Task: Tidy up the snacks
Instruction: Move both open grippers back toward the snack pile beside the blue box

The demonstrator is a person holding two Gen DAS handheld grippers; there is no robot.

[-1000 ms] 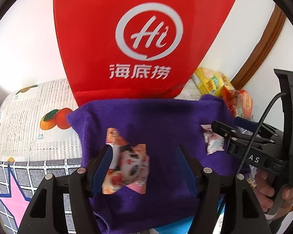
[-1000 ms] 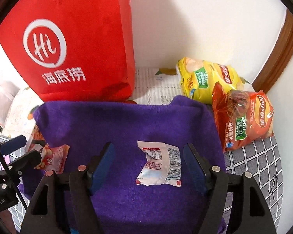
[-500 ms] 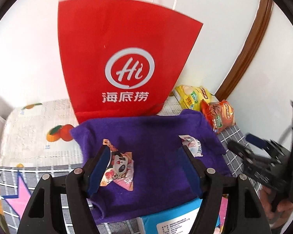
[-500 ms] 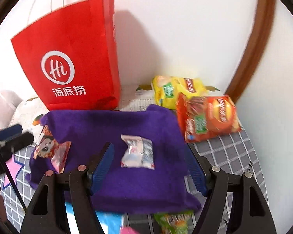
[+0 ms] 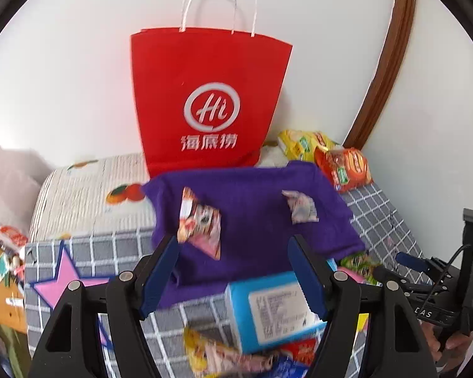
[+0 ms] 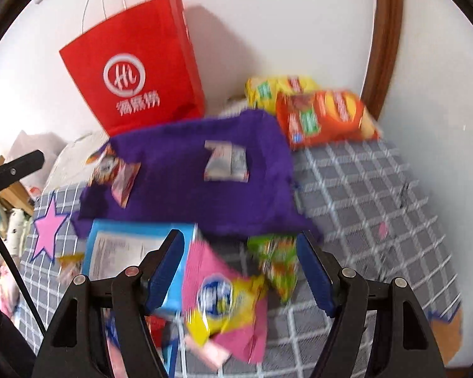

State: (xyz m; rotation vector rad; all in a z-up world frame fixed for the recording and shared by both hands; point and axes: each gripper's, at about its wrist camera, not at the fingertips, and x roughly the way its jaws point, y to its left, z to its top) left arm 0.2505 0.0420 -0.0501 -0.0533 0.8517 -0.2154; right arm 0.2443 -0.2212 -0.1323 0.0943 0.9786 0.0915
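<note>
A purple cloth (image 5: 252, 208) lies on the grey checked surface, with a pink-orange snack packet (image 5: 200, 220) at its left and a small white packet (image 5: 299, 206) at its right; both also show in the right wrist view (image 6: 116, 173), (image 6: 227, 165). My left gripper (image 5: 233, 274) is open and empty, above a light blue box (image 5: 274, 312) at the cloth's near edge. My right gripper (image 6: 241, 267) is open and empty over a pink-yellow packet (image 6: 227, 302) and a green packet (image 6: 277, 261). It shows at the right of the left wrist view (image 5: 394, 267).
A red paper bag (image 5: 209, 100) with white handles stands against the wall behind the cloth. Yellow (image 6: 274, 89) and orange (image 6: 324, 116) chip bags lie at the back right by a brown wooden frame (image 5: 384, 56). More packets (image 5: 224, 356) lie near the box.
Both grippers have pulled back and up from the cloth, leaving one packet each on it. The box and nearer snack packets have come into view.
</note>
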